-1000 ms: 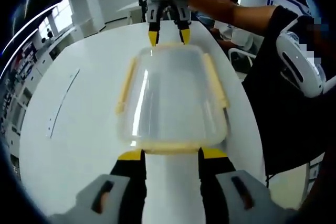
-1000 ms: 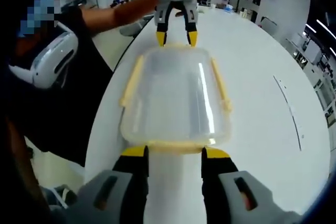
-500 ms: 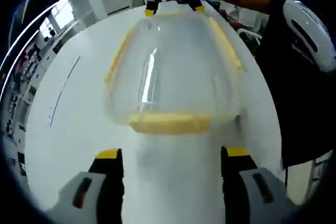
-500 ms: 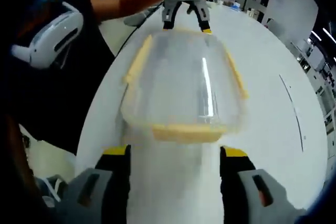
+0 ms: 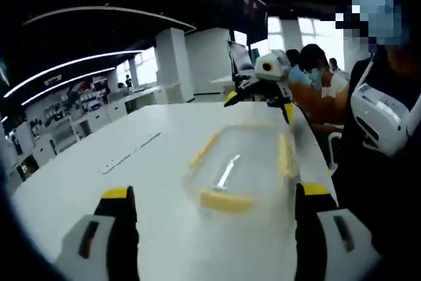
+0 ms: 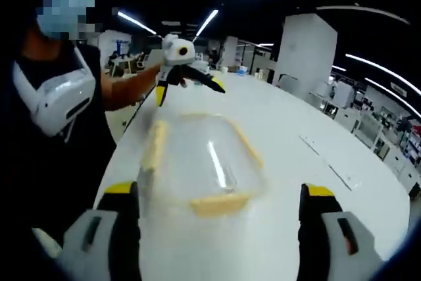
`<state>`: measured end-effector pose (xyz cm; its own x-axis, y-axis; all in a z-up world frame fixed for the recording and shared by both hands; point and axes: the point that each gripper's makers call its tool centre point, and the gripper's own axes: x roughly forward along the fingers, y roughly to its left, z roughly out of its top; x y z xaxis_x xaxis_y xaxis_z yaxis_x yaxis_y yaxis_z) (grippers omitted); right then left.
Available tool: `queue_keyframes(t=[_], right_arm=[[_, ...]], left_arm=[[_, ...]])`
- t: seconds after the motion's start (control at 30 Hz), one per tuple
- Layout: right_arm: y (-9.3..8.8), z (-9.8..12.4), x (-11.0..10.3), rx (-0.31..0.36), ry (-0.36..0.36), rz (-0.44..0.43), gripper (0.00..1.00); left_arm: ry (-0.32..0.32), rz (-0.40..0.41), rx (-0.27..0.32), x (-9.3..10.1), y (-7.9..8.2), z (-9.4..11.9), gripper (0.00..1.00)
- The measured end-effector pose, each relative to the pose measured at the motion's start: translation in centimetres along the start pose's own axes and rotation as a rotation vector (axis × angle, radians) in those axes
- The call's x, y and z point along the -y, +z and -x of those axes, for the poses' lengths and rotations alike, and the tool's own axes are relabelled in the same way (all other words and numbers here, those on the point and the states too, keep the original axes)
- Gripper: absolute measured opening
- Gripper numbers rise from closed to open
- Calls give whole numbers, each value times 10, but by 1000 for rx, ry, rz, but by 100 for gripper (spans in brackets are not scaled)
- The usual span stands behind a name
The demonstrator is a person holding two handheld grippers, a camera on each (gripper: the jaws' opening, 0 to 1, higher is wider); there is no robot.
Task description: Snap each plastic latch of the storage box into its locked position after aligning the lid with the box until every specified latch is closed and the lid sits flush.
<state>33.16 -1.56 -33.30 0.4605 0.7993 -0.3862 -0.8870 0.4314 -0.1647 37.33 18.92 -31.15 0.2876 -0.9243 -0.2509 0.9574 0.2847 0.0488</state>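
On the white tabletop (image 5: 79, 182), near its edge on the person's (image 6: 59, 103) side, a clear box (image 5: 247, 162) with yellow latches (image 5: 225, 200) lies between two raised grippers. Left gripper (image 5: 214, 205) and right gripper (image 6: 217, 202) both hang above the box ends, jaws spread wide and grasping nothing. End latches look unfastened, though motion blur leaves that uncertain. Risks from here: with nothing steadying the box, a push on one latch could slide it toward the tabletop edge; a lid sitting slightly askew could let a latch miss its catch or leave a corner raised.
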Motion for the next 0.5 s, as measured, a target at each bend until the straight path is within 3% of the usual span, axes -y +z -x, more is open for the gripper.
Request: queue_keyframes(t=[0.1,0.2,0.3,0.43,0.5], right_arm=[[19,6,-5,115,-64,-53,100],[27,13,-7,200,-145,-74,100],[29,19,-10,254,-192,-90,96],[11,11,-20,210,-202,-101,92],[-4,4,-29,177,-191,-99,90]], left_arm=[[73,35,62,1,3,4,100],[160,42,70,0,-7,7,100],[145,73,97,11,-12,6,100],[125,89,122,20,-21,5,95],[131,66,92,23,-33,3,90]])
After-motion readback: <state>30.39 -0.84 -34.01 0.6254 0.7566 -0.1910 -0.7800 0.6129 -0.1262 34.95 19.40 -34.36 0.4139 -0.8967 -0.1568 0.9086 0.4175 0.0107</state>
